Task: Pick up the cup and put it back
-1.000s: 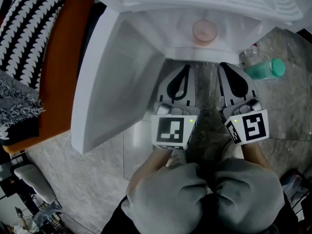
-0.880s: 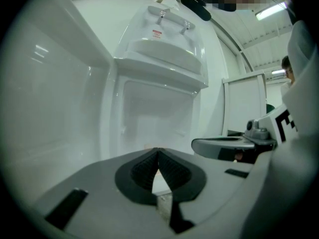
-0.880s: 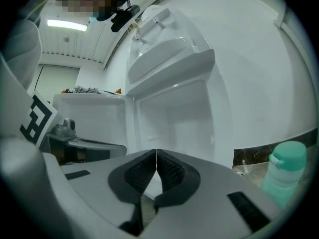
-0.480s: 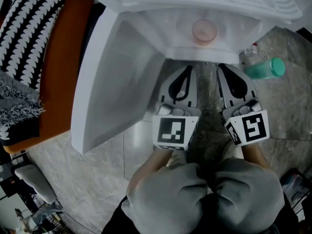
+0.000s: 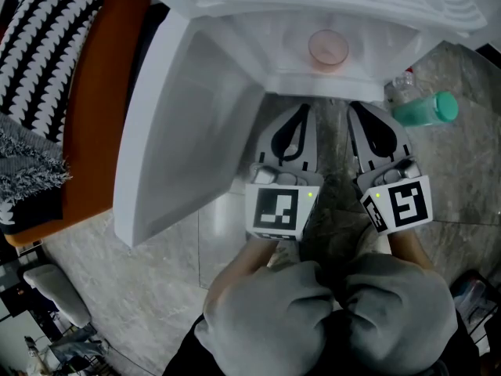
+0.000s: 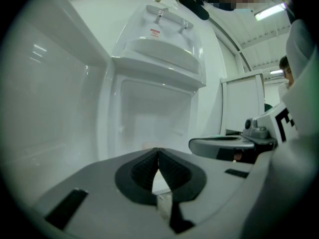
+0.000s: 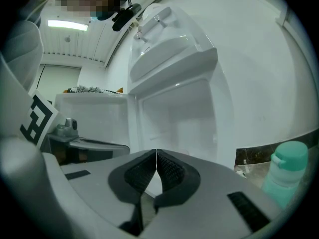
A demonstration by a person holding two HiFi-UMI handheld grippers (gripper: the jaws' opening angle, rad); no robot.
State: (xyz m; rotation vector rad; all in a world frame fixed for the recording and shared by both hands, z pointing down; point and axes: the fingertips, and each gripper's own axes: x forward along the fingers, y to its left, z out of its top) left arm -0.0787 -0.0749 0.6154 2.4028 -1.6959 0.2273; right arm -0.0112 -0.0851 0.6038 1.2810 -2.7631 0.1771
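Hovering side by side just short of the open fridge [image 5: 176, 139], the left gripper [image 5: 300, 110] and the right gripper [image 5: 357, 108] are both clenched on nothing, pads meeting tip to tip. The pink cup [image 5: 328, 49] stands upright on a shelf inside, ahead of them and roughly between their lines. To pick it well, I'd say one pair of jaws must part wide before going in, come level around the cup's wall, then squeeze gently, as it looks light and tippy. From above only its rim and inside show; the base is hidden, and both gripper views give a faint blur at best. Off right, a green-capped bottle [image 5: 427, 110] lies partly behind the fridge's edge.
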